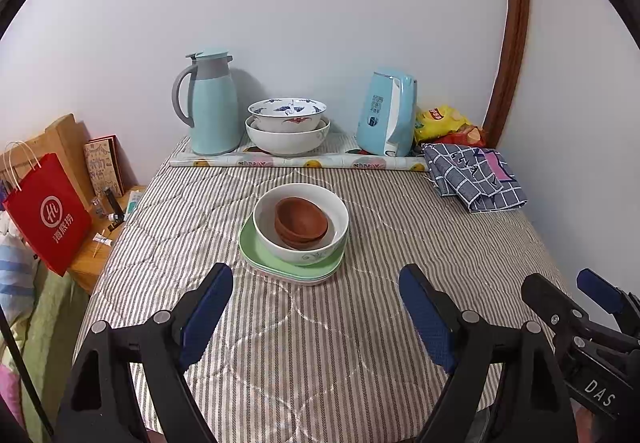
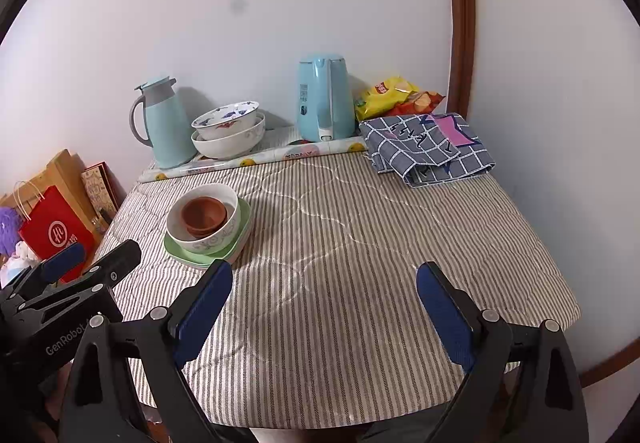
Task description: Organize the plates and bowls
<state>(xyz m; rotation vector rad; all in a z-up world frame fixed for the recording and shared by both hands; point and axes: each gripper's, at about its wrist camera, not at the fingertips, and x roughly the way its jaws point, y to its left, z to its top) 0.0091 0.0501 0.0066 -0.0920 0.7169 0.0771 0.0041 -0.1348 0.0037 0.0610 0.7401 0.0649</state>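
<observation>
While both tools hang low over the striped quilted bench (image 2: 360, 227), left tool (image 1: 316, 283) and right tool (image 2: 324, 285) are spread wide w/ nothing held. Small brown clay bowls (image 1: 301, 221) sit nested in a white ceramic bowl (image 1: 301, 221), on stacked pale green square plates (image 1: 256, 251) mid-bench. Blue-patterned porcelain bowl (image 1: 286, 113) nests in another white bowl (image 1: 287, 137) at the back wall. Stacking looks done, I judge; if moving one, I'd pinch the rim, lift straight, go slow so the bowls inside don't slide.
</observation>
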